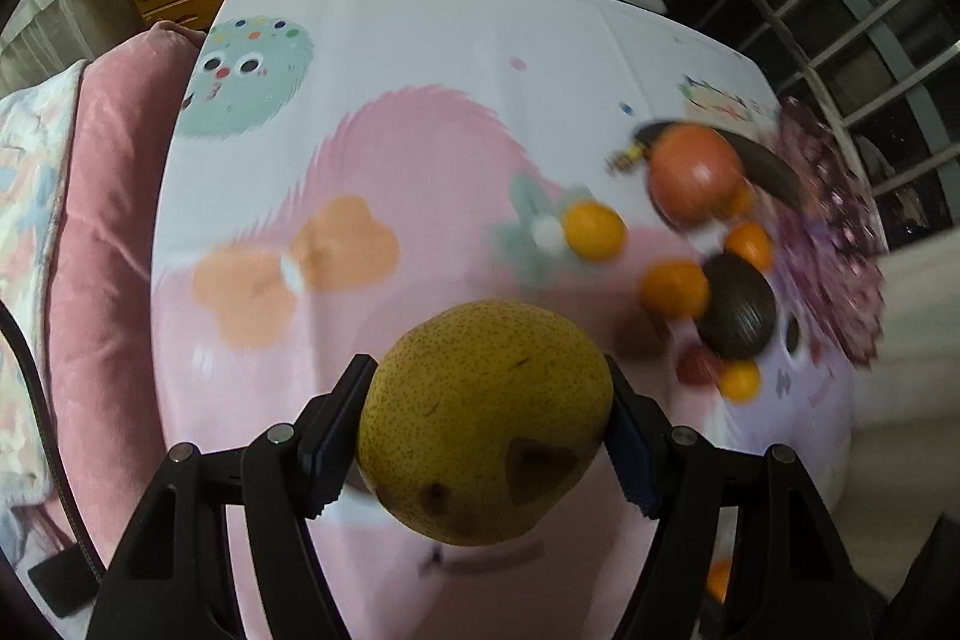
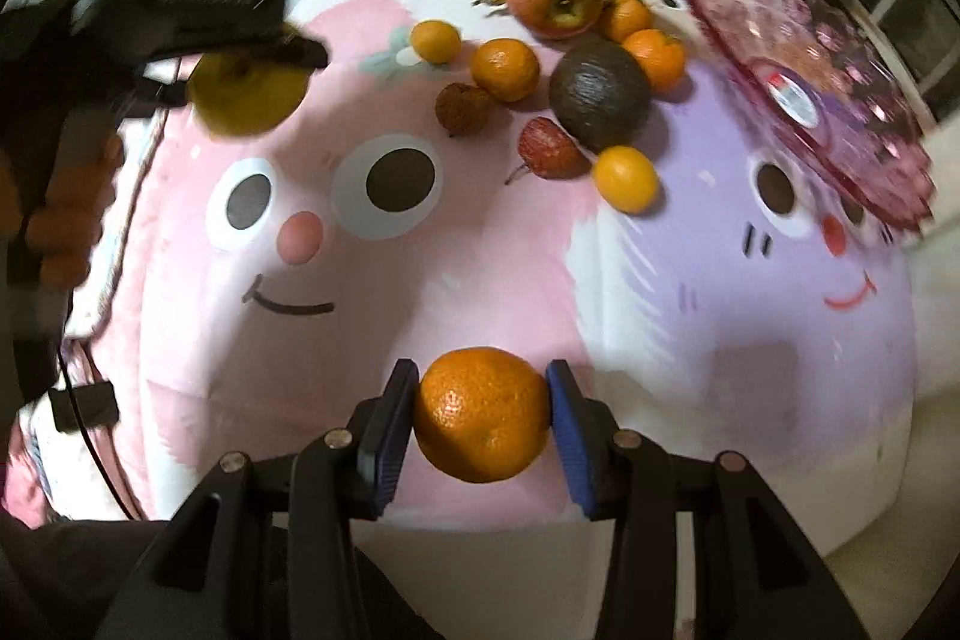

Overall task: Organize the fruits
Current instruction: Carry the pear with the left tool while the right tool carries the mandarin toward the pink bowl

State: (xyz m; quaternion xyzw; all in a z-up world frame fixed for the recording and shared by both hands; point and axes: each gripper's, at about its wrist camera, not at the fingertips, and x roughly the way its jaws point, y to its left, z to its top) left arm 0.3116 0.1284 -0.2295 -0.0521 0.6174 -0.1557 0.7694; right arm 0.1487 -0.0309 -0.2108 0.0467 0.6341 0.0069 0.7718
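**Both fruits gripped and lifted; dish lies far right**

We work over a counter (image 2: 480,280) covered by a cartoon-printed cloth. The largest item on it is the purple patterned dish (image 2: 810,82), tilted at the far right edge as the right wrist view shows it. It carries a round sticker with red and blue marks; the blur leaves its writing unreadable.

The left gripper (image 1: 489,430) pinches a yellow-brown pear (image 1: 486,424) between its jaws, pads pressed on both flanks, with the fruit clear of the cloth. The right gripper (image 2: 483,415) pinches a mandarin (image 2: 483,412) in the same manner.

The loose pile sits just beside the dish: a red apple (image 2: 555,1), a dark avocado (image 2: 600,94), further mandarins, and two small reddish fruits, probably lychees.

The relation that governs the next move, as we judge it: the dish lies ahead and to the right of both sets of jaws, and the right hand is nearer. The pear is held well to the left, so it has the longer path across. The mandarin is round, so no axis alignment is required for it.
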